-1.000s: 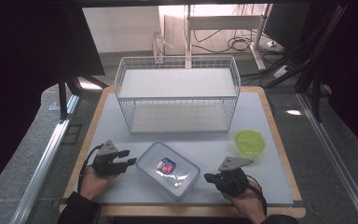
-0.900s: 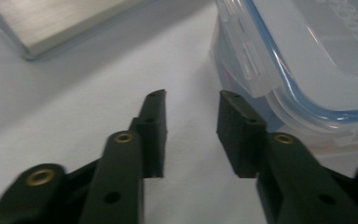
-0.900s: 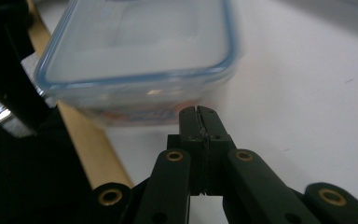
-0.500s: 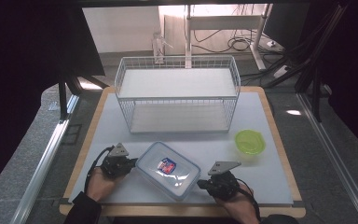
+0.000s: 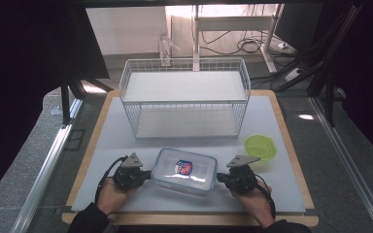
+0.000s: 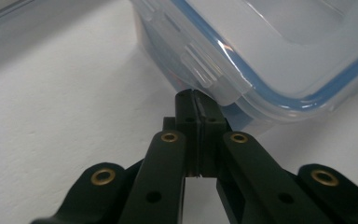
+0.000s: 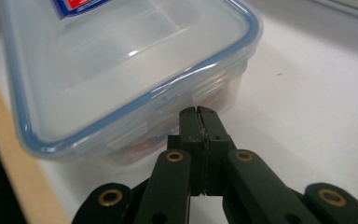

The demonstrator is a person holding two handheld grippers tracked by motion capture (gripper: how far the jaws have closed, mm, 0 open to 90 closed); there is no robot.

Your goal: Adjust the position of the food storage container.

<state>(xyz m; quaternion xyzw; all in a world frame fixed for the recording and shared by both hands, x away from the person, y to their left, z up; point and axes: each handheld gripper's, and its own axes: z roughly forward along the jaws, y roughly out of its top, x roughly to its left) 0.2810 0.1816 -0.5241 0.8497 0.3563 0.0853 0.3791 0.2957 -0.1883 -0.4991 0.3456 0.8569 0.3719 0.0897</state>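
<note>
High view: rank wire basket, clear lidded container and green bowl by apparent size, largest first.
1. Wire basket, by far the largest, even though it stands farther from the camera.
2. Clear lidded container, mid-sized, nearest the camera, so its look gains a little.
3. Green bowl, smallest.

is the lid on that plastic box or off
On: the blue-rimmed lid covers the clear box, its side flaps folded down.
</note>
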